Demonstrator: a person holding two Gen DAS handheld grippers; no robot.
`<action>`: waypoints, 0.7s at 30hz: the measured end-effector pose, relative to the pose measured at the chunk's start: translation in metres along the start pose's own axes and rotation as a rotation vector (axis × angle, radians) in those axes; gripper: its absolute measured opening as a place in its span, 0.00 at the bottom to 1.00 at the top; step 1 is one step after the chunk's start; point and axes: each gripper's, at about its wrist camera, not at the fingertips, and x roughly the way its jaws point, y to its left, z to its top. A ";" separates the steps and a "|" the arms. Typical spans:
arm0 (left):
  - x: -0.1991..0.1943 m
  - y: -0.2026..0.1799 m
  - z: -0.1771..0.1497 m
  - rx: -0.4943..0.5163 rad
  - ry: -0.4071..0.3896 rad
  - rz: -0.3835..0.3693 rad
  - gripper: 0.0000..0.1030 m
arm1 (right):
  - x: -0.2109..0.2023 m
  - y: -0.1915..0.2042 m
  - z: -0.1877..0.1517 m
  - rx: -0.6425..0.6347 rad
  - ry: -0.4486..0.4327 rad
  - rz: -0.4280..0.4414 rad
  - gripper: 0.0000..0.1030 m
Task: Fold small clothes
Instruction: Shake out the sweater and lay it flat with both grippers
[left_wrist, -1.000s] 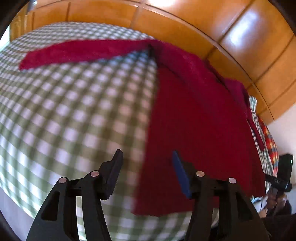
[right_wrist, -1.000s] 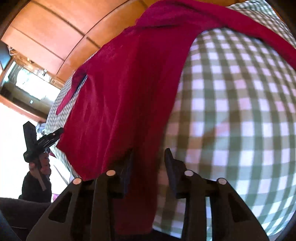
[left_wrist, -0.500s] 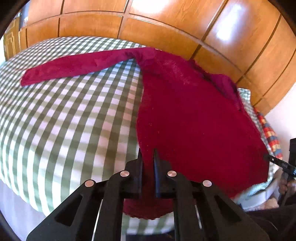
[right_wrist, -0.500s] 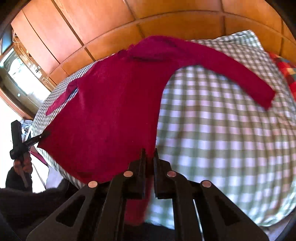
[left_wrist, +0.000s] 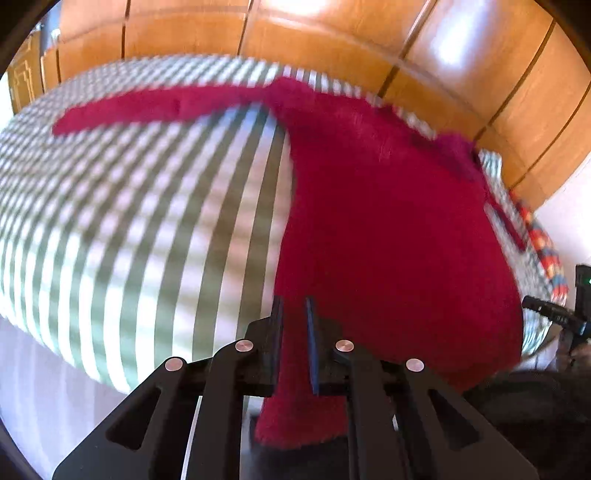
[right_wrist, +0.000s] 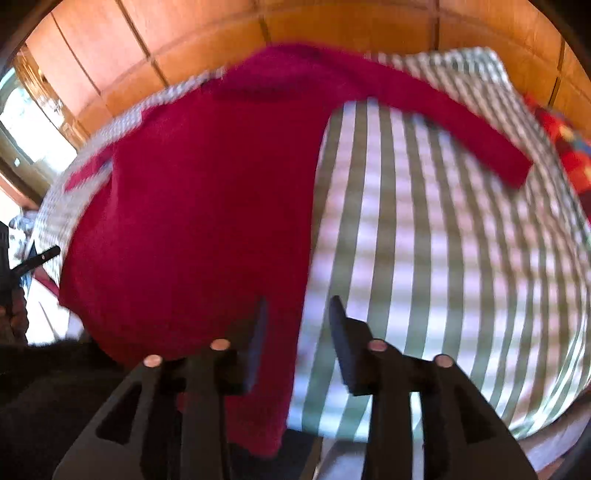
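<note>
A green-and-white checked bedcover (left_wrist: 129, 229) is filling the middle of both wrist views, backed by glossy wooden panelling (left_wrist: 332, 33) along the top edge, and on it a crimson long-sleeved top (left_wrist: 388, 229) is lying spread flat, its body running from the frame's centre down to the bottom edge. By the look of it the folding is only beginning: both sleeves are stretching outward unfolded, no crease is showing in the body, and every fold is apparently left to do. The left gripper (left_wrist: 294, 317), at the bottom centre of its view, is clamping the hem corner of the top between nearly closed jaws. The right gripper (right_wrist: 297, 321) is standing with its jaws parted, having just been opening, and the hem edge is lying between them without being pinched. The left view is showing the sleeve (left_wrist: 155, 109) reaching toward the upper left, and a black device in a hand at the right edge. The right view is showing instead the other sleeve (right_wrist: 461, 133) angling to the upper right, a red patterned cloth (right_wrist: 565, 147) at the right edge, and a bright window (right_wrist: 29, 136) at the left.
</note>
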 end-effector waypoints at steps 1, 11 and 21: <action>0.002 -0.003 0.007 0.007 -0.017 0.003 0.09 | -0.001 0.003 0.010 -0.011 -0.028 0.001 0.39; 0.068 -0.078 0.063 0.095 -0.040 -0.002 0.09 | 0.075 0.035 0.106 -0.059 -0.055 0.051 0.50; 0.122 -0.091 0.086 0.112 0.001 0.077 0.09 | 0.141 0.021 0.199 -0.039 -0.083 -0.081 0.45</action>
